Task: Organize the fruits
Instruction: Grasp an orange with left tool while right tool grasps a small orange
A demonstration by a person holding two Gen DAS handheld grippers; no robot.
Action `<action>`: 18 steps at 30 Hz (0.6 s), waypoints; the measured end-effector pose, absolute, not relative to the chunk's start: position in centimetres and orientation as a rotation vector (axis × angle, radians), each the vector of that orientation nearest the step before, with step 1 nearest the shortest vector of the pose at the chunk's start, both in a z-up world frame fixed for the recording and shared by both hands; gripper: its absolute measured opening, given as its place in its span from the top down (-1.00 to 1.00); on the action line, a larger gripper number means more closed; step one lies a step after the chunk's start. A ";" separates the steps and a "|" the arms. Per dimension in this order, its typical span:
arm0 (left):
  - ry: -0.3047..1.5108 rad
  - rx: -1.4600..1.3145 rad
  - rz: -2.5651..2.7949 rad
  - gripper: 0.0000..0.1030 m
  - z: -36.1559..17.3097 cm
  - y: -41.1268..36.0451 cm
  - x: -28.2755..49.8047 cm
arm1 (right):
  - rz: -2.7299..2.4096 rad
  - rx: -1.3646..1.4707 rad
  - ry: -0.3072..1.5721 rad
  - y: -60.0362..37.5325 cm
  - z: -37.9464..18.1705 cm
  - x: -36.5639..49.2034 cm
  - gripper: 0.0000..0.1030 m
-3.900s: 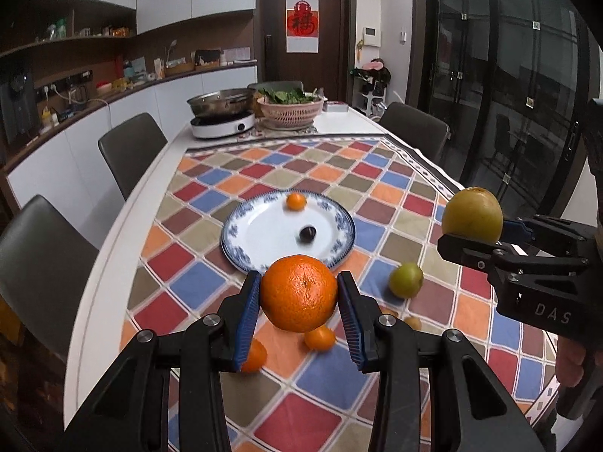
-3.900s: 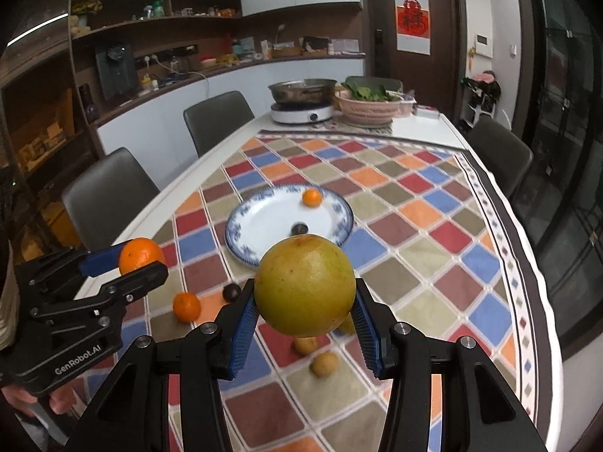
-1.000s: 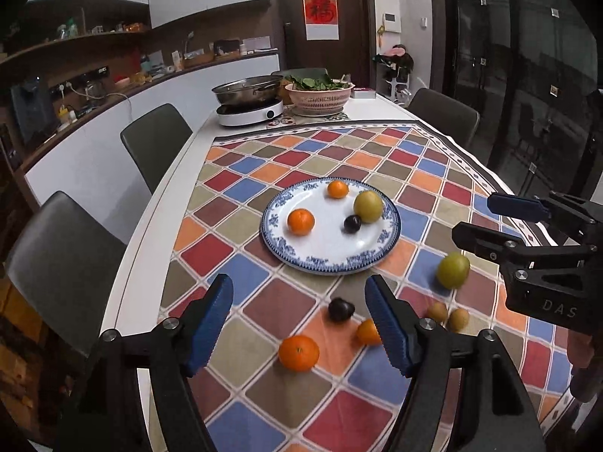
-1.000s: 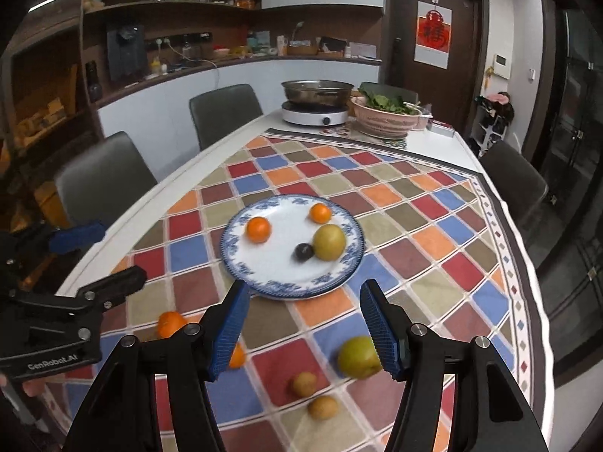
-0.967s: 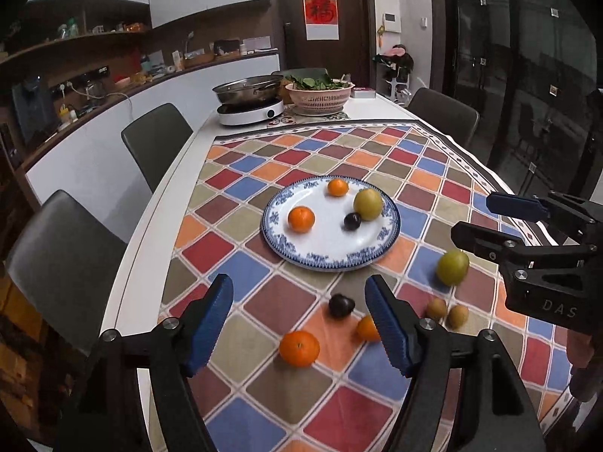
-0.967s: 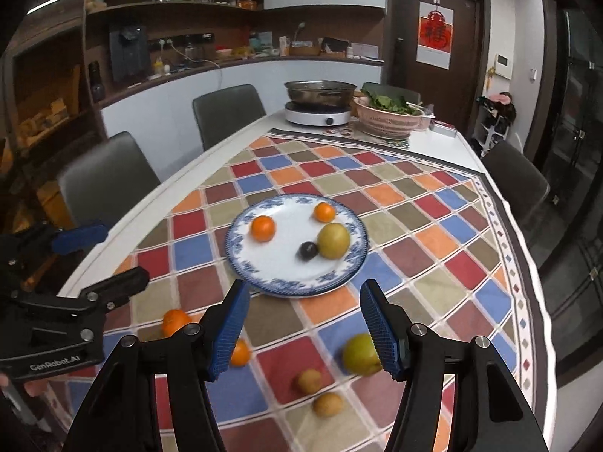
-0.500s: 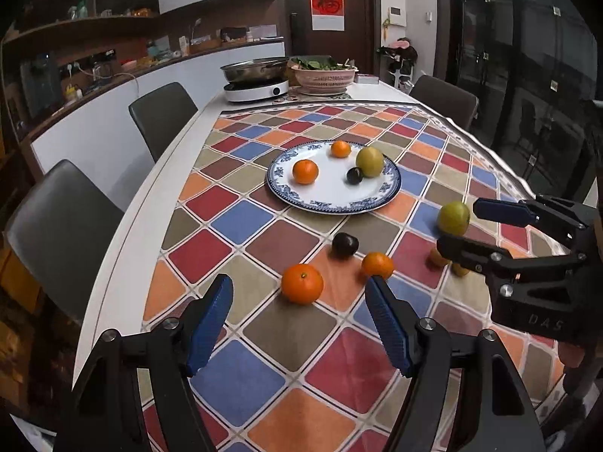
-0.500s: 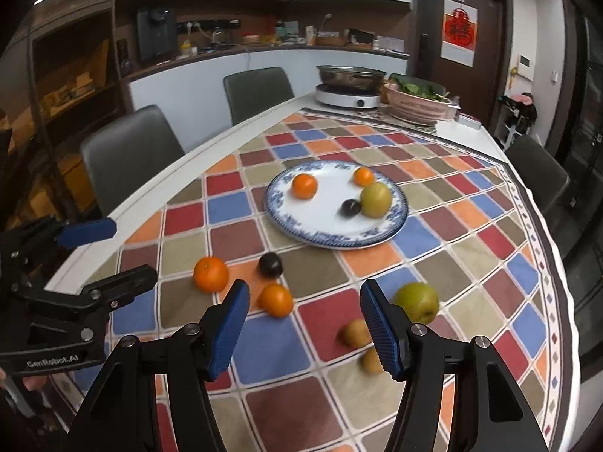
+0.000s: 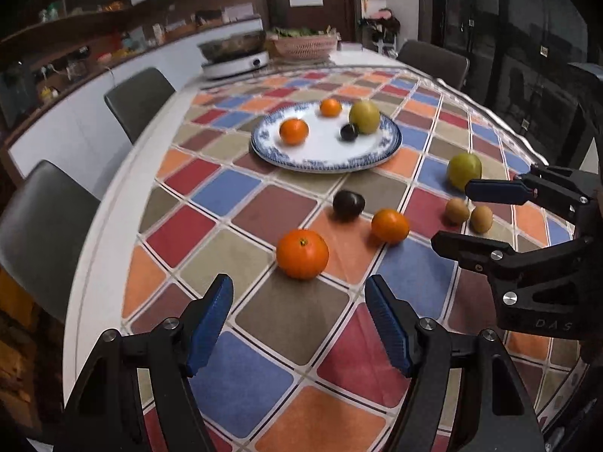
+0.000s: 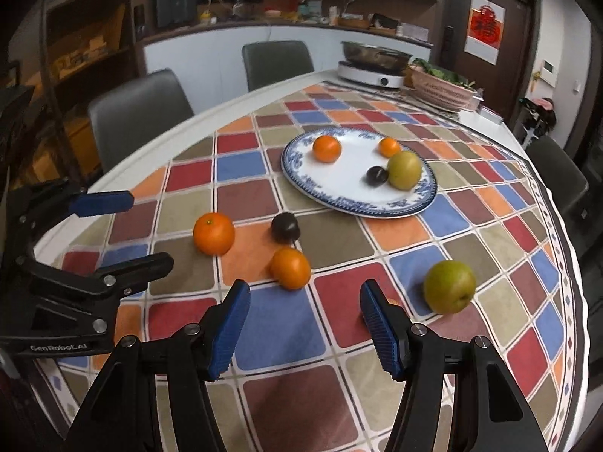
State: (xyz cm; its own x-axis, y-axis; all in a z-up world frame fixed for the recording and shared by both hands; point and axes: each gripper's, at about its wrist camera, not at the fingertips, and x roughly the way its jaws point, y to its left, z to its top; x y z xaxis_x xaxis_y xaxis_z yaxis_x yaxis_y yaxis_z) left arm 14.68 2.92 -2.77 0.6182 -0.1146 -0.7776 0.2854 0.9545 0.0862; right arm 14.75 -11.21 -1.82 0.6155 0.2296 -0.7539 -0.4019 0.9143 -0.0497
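Right wrist: "GenRobot.AI" on left hand-held gripper (image 10: 124, 231)

Checkered tablecloth (image 9: 241, 376) in red, blue, orange and tan squares covers most of the white table (image 9: 113, 203). Far end, top middle of the frame: a metal pot on a white cooker (image 10: 371, 71), with a pink basket of greens (image 10: 441, 88) just right of it. Grey chairs (image 10: 139, 113) along the left edge, cluttered shelves behind.

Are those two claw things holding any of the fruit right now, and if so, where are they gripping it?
Nothing is held. The left gripper and right gripper both stand open and empty above the tablecloth; the nearest orange lies untouched.
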 end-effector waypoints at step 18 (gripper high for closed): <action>0.928 0.222 -0.292 -0.26 -5.2 2.6 18.6 | 0.423 -0.287 0.970 -9.4 -4.9 18.5 -0.09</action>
State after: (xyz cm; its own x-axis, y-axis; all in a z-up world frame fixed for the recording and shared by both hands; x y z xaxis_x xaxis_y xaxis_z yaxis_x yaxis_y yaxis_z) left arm 18.57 2.64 -5.25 0.5650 -0.1509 -0.8112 0.3406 0.9381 0.0627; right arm 18.49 -9.37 -4.90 0.4938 0.2173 -0.8420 -0.4687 0.8821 -0.0472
